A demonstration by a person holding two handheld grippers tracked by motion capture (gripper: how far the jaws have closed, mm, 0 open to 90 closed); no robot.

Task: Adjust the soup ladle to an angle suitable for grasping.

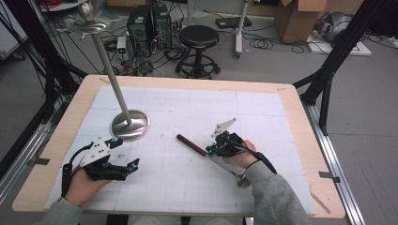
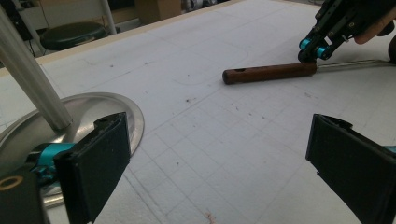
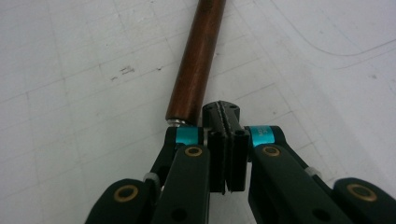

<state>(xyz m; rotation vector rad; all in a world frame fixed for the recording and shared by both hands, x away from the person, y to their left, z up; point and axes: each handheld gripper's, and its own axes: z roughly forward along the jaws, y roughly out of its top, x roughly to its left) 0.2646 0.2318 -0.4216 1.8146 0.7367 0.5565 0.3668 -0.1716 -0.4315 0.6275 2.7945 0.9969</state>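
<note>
A ladle lies on the white mat with its brown wooden handle (image 1: pixel 190 143) (image 2: pixel 268 73) (image 3: pixel 196 60) pointing up-left and its metal bowl (image 1: pixel 242 180) by the person's right sleeve. My right gripper (image 1: pixel 210 150) (image 3: pixel 226 112) is shut, pads pressed together with nothing between them, just beside the handle's lower end where the metal shaft begins. It also appears at the top right of the left gripper view (image 2: pixel 313 50). My left gripper (image 1: pixel 133 164) (image 2: pixel 219 126) rests open at the front left, jaws wide and empty, next to the round metal base (image 1: pixel 130 125) (image 2: pixel 88 109) of a leaning stand.
The stand's pole (image 1: pixel 110 75) rises up-left to a small dish (image 1: pixel 89 26) holding a rounded metal object. The wooden table edge (image 1: pixel 300 117) frames the mat. Beyond the table stand a black stool (image 1: pixel 199 37), computer towers (image 1: pixel 149 23) and a cardboard box (image 1: pixel 298 18).
</note>
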